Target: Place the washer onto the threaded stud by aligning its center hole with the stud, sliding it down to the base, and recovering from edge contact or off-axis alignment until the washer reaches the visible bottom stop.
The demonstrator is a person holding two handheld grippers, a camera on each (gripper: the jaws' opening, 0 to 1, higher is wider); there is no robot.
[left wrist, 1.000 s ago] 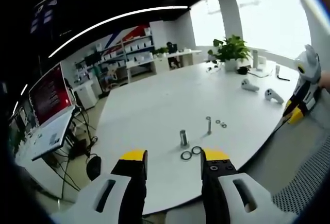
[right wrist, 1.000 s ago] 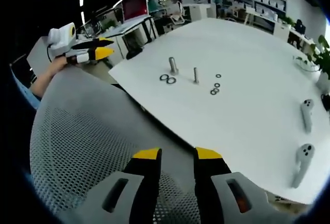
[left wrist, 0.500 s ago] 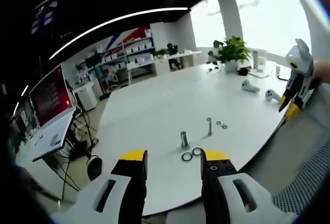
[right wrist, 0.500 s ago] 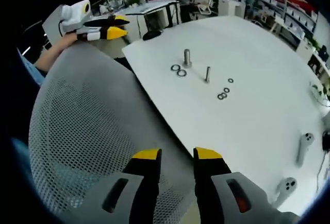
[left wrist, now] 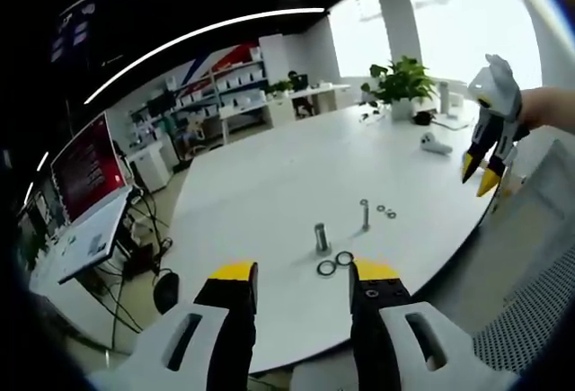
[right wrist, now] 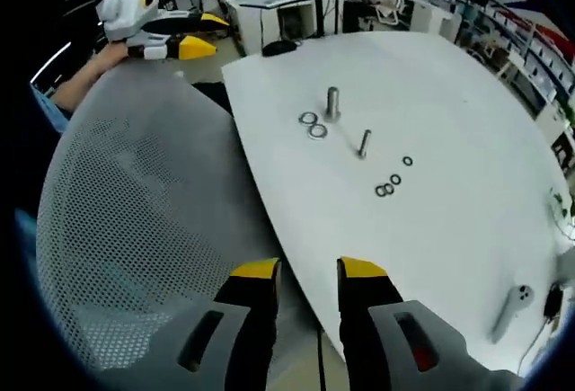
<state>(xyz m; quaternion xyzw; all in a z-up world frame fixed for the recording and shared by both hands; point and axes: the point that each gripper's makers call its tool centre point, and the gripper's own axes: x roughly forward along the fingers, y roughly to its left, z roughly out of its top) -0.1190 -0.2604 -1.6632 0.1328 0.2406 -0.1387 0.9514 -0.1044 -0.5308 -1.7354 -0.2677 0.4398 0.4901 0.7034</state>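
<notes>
On the white table [left wrist: 269,184] stand a thick threaded stud [left wrist: 321,237] and a thinner stud [left wrist: 365,215]. Two large washers [left wrist: 334,264] lie flat just in front of the thick stud, and small washers [left wrist: 386,210] lie beside the thin one. My left gripper [left wrist: 304,274] is open and empty, short of the table edge. A hand holds my right gripper [left wrist: 479,173] in the air at the far right. In the right gripper view the thick stud [right wrist: 333,103], the large washers [right wrist: 312,124] and the thin stud [right wrist: 364,144] lie far ahead of my open right gripper [right wrist: 308,270]. The left gripper [right wrist: 202,34] hovers at the upper left.
A grey mesh chair back [right wrist: 135,220] lies under the right gripper, between it and the table edge. A white controller [left wrist: 435,146] and a potted plant [left wrist: 400,85] sit on the far side of the table. Desks, monitors and shelves stand beyond.
In the left gripper view the right gripper has risen and come in from the right edge. The right gripper view has swung, so the studs sit more centrally. Studs and washers have not moved.
</notes>
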